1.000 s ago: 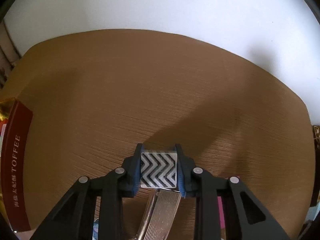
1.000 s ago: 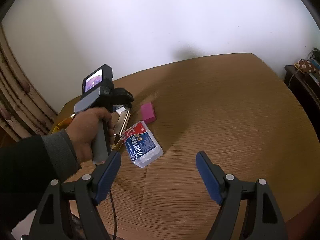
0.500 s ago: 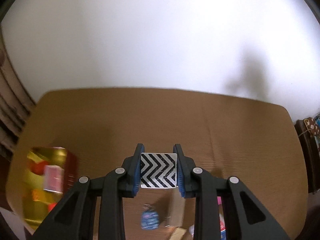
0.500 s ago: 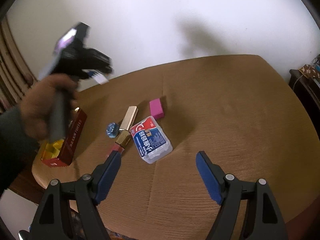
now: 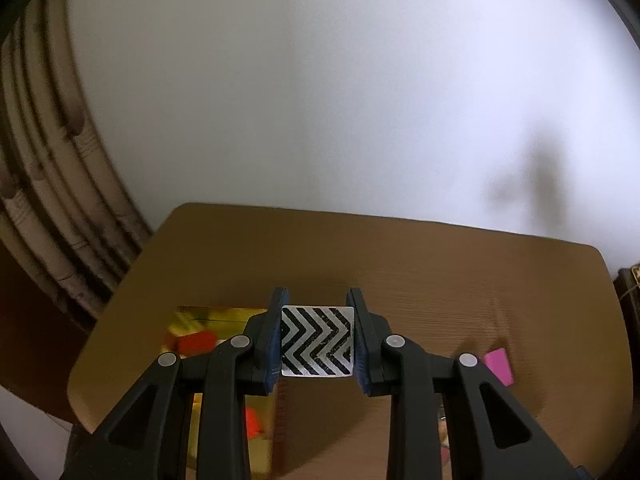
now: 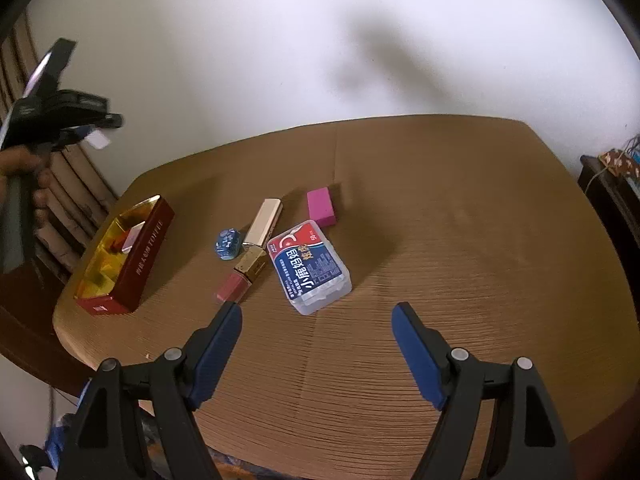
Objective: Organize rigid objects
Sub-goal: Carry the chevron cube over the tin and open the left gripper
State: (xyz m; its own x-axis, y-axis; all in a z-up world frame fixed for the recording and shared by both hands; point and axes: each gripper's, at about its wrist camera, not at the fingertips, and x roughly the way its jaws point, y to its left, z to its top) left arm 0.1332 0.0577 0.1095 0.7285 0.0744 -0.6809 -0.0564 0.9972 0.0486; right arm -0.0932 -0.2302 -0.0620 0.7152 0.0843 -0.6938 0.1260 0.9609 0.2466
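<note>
Left gripper (image 5: 318, 336), clamped on a chevron tile (image 5: 318, 335), hangs above the tin (image 6: 124, 256) at the counter's (image 6: 460, 240) left edge. Right gripper (image 6: 316, 344), jaws apart and empty, hovers near; lipstick (image 6: 256, 240), box (image 6: 310, 266), eraser (image 6: 321, 206) left of centre; right half bare.

On the brown worktop (image 6: 440, 220) lie six loose things, one of each kind: one red tin box (image 6: 128, 256) at nine o'clock, one blue die (image 6: 227, 243), one gold lipstick (image 6: 256, 240), one pink block (image 6: 321, 206) at twelve o'clock and one clear plastic case (image 6: 310, 266) at centre. One black-and-white chevron tile (image 5: 318, 335) is held aloft.
</note>
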